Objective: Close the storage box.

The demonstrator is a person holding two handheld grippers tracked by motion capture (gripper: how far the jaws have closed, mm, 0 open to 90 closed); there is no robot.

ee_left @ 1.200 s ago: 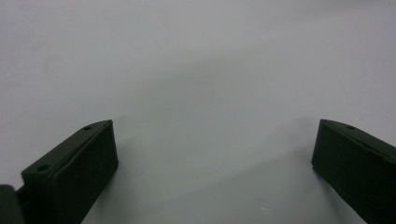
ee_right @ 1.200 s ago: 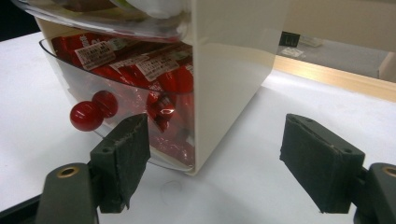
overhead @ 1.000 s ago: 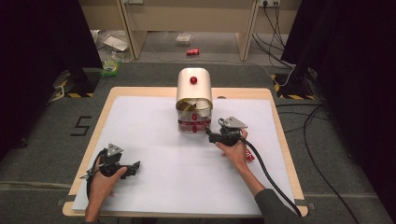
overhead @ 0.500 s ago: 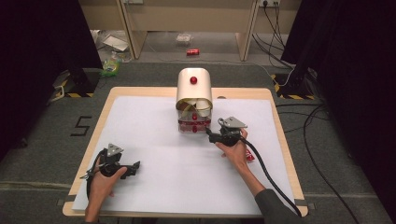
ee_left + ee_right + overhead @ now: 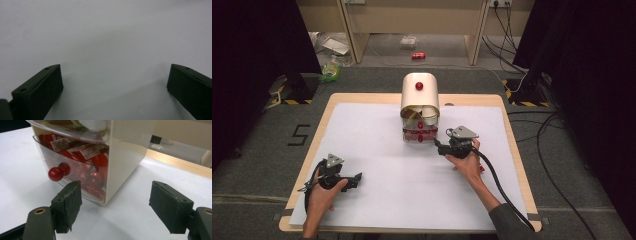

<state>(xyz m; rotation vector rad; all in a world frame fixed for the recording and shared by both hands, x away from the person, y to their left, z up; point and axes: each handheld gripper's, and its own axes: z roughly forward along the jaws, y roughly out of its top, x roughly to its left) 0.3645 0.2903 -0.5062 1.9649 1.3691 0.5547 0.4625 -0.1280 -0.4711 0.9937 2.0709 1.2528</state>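
2 handheld grippers rest over a table [image 5: 512, 165] covered with a white sheet [image 5: 402, 165]. a cream-coloured storage box [image 5: 419, 100] with a rounded top and a red knob on its top stands at the far middle of the sheet. its clear lower drawer [image 5: 75, 177] holds red packets [image 5: 82, 152] and has a red ball handle [image 5: 55, 173]. the right gripper [image 5: 439, 148] sits just beside the box's near right corner, held in the person's right hand [image 5: 467, 162]. in the right gripper view its 2 jaws stand wide apart with nothing between them; the box's corner lies just ahead of the gap, the handle ahead of the left jaw. the left gripper [image 5: 357, 178] lies near the table's near left edge, well apart from the box, in the left hand [image 5: 324, 192]. its jaws also stand wide apart over bare white sheet.
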